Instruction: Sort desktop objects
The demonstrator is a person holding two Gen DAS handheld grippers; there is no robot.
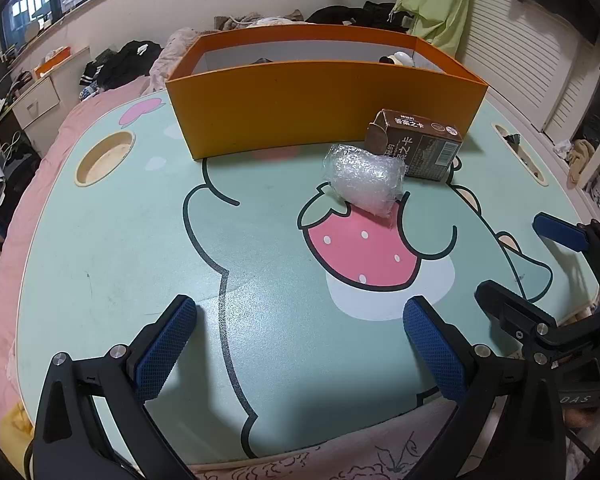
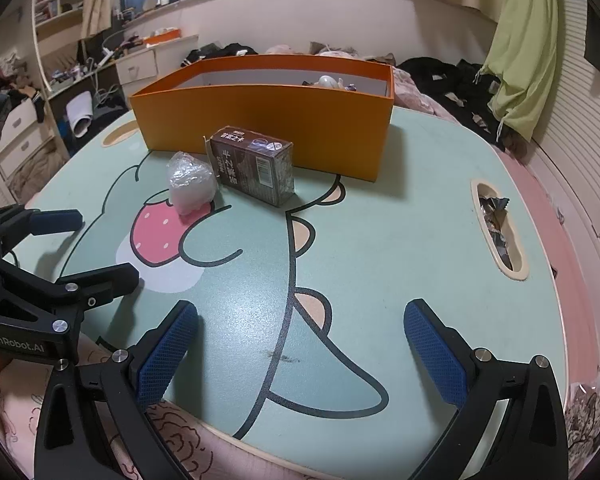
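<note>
Left wrist view: left gripper (image 1: 300, 344) with its blue pads spread wide, nothing between them, above the mint-green table (image 1: 112, 248). Orange box (image 1: 324, 108) stands open-topped at the far side; only a white rounded item (image 1: 403, 57) and something dark show over its rim. Brown carton (image 1: 418, 144) lies just before the box wall, and the bubble-wrapped bundle (image 1: 364, 178) lies just beside the carton, partly on the printed strawberry (image 1: 360, 252). A round cup recess (image 1: 105, 156) sits at far left. Right gripper (image 1: 540, 276) enters at the right edge — its fingers are also apart.

Right wrist view: right gripper (image 2: 302, 348) wide open and empty over the table (image 2: 400, 240). Here the orange box (image 2: 268, 120) is seen more from above, showing a white rounded item (image 2: 326, 81) and small bits in its far right corner. Carton (image 2: 256, 164) and bundle (image 2: 191, 186) lie before it. Only this view shows clearly the long slot (image 2: 512, 272) holding crumpled foil wrappers (image 2: 496, 224) — and the left gripper (image 2: 88, 248) at the left edge.
</note>
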